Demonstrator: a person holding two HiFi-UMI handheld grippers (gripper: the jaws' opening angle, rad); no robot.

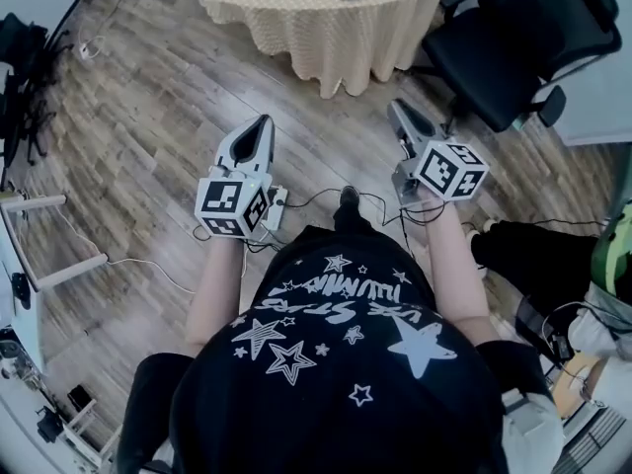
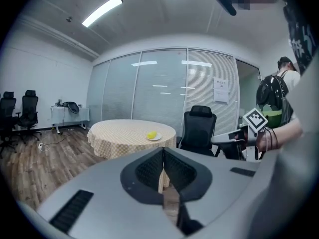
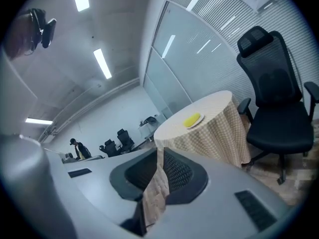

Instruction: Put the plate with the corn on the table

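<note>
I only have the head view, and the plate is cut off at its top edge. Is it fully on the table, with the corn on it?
Observer: Yes. The left gripper view shows the whole plate flat on the table, with the corn on it, on the side nearer the black chair.
Operator: Is either tool carrying anything?
Observer: The left tool has its jaws together with nothing between them.
Operator: And the other one?
Observer: The right tool is shut and empty too. Only the table shows beyond its tips.
</note>
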